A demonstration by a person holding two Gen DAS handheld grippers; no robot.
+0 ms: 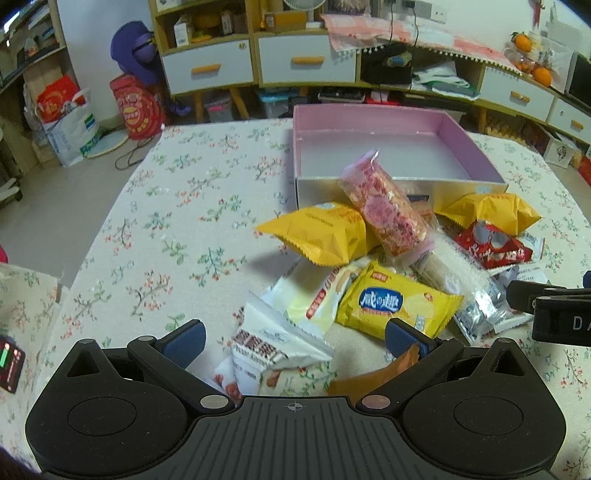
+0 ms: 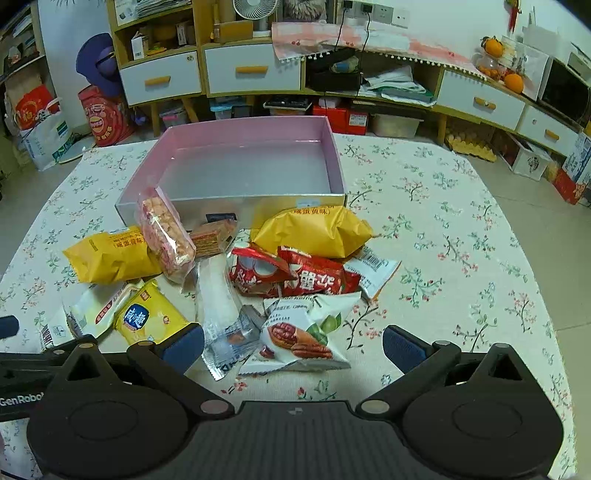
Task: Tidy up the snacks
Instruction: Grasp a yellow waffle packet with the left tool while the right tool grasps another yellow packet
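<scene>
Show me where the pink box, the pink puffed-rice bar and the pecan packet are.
pink box (image 2: 334, 147), right wrist view, on its right inner wall.
pink puffed-rice bar (image 1: 384, 210), left wrist view, middle of the wrapper.
pecan packet (image 2: 303, 332), right wrist view, on the printed nuts.

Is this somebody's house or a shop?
Most likely a home, probably a living room. A table with a flowered tablecloth holds the snack packets and a pink box. Behind stand cluttered cabinets with white drawers, a fan, and oranges on a sideboard.
</scene>
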